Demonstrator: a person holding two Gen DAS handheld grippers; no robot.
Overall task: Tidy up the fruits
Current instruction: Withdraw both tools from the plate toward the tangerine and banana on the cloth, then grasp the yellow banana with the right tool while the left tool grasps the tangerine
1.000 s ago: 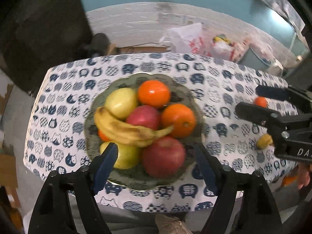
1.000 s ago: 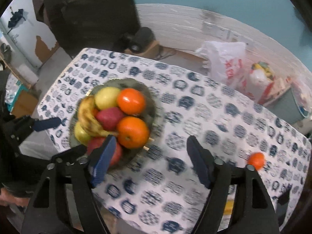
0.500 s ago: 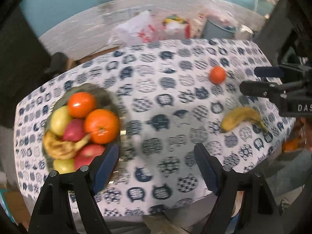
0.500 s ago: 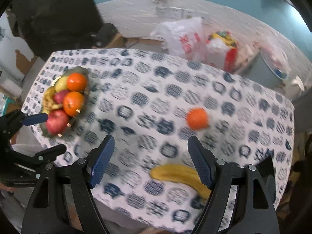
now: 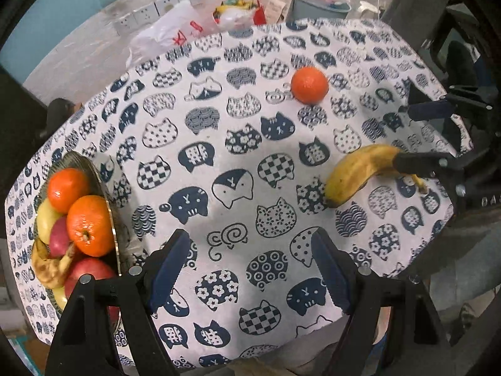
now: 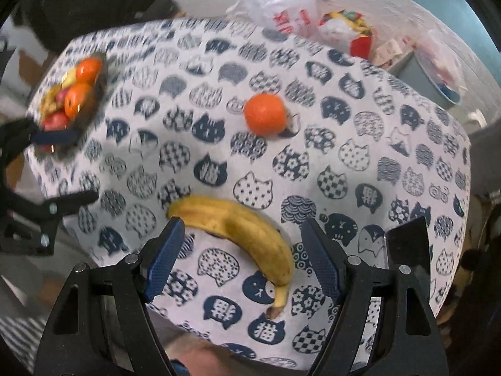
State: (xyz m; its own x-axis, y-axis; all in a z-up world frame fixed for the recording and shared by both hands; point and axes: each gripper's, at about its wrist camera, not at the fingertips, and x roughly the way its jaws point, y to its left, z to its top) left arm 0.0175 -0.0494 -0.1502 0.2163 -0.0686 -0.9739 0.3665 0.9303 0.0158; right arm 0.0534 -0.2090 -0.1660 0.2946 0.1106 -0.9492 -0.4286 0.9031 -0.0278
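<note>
While the curved yellow banana lies loose on the cat-print surface, both tools have swung across from the dark bowl of fruit. Now the right tool hangs released over the banana, a small orange beyond it; the left tool gapes empty beside. Next probably a pickup.

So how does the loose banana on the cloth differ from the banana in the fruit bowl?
The loose banana lies alone, flat on the tablecloth; the bowl banana is wedged among apples and oranges in the bowl. The loose banana is mostly clean yellow with a few marks; the bowl banana carries heavy brown patches. The loose banana shows whole, between the right gripper's open fingers; the bowl banana is partly hidden. Both are curved and unpeeled.
</note>
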